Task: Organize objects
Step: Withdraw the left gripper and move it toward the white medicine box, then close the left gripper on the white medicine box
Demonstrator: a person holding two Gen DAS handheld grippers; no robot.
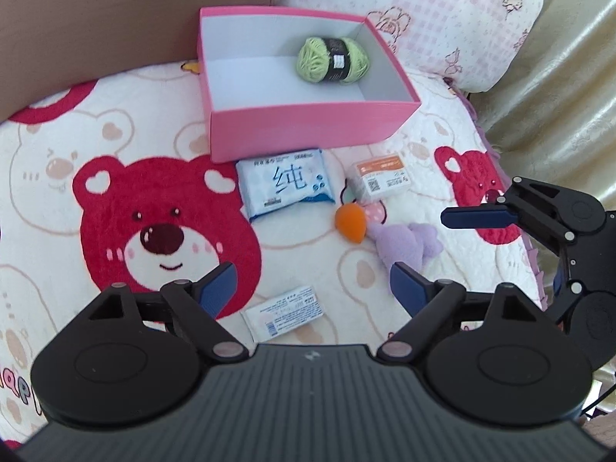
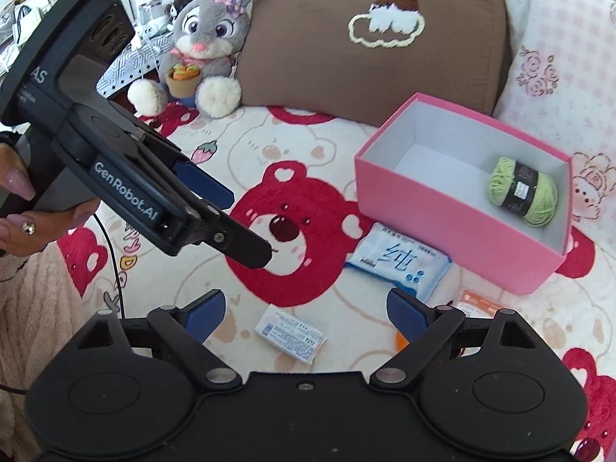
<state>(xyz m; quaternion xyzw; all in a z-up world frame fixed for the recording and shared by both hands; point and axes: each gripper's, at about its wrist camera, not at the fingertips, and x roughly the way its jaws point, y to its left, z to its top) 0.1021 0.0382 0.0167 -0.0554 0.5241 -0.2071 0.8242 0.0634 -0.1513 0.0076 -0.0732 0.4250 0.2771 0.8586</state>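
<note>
Both my left gripper (image 1: 312, 285) and right gripper (image 2: 304, 310) gape wide, empty. Nearest lies the small white packet (image 1: 283, 313); beyond, the pink box (image 1: 308, 131) holds only yarn (image 1: 333, 59). I judge the packet goes next: descend, pinch.

bunny plush (image 2: 206, 34), brown pillow (image 2: 369, 38), bear blanket (image 1: 115, 192)

Ahead of the left gripper (image 1: 312, 288), jaws spread wide, a small white packet (image 1: 283, 313) lies between the fingertips. Beyond it, bare blanket (image 1: 300, 242) offers passage — flanked by an orange sponge (image 1: 349, 223) and purple plush (image 1: 404, 244) to the right. Farther on, a blue wipes pack (image 1: 285, 184) and the pink box (image 1: 308, 134) wall bar the way; the box interior beside the green yarn (image 1: 333, 59) is open from above.
</note>
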